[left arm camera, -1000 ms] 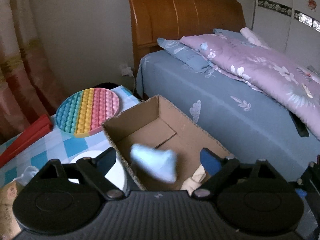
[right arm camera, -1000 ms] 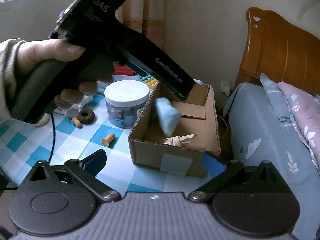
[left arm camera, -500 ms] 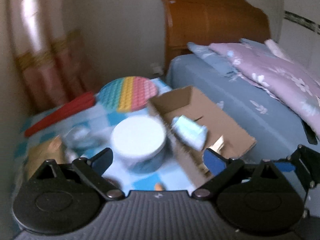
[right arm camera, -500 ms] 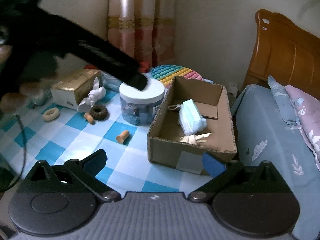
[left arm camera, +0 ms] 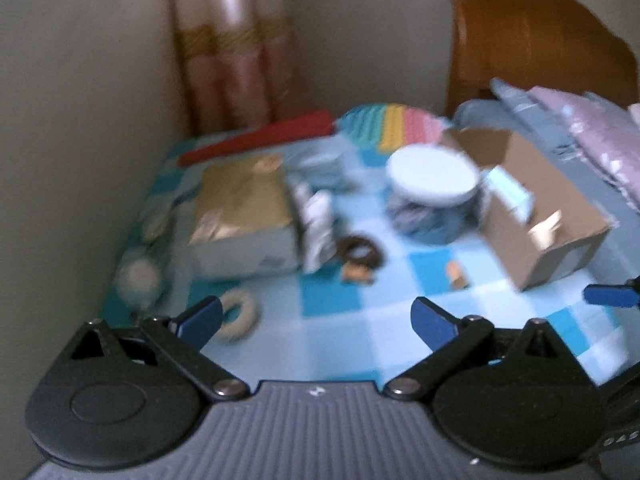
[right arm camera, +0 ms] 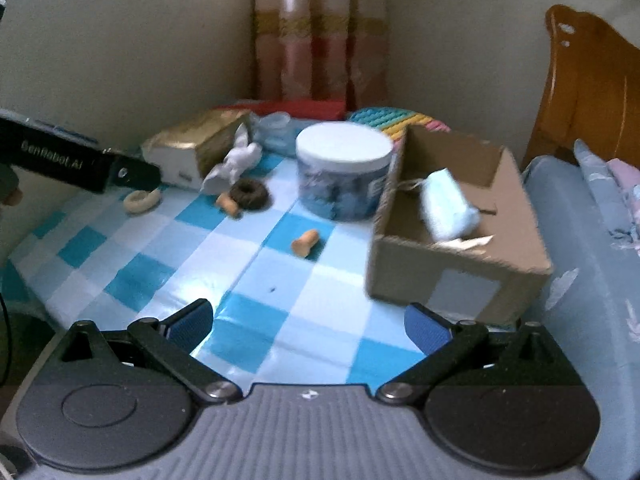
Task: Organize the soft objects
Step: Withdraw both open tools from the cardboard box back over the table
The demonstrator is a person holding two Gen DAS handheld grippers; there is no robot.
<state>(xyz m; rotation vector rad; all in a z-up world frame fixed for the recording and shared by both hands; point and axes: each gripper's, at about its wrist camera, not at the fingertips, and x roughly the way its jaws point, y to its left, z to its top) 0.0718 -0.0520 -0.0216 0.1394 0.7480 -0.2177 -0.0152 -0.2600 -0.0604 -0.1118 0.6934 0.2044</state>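
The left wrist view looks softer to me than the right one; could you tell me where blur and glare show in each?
Left wrist view: motion blur smears the whole table, the tissue box and cardboard box losing their edges. Right wrist view: sharper, only mild smear on the blue mask in the box; a pale sheen lies on the checked tablecloth. Both views bend at the edges from the fisheye.
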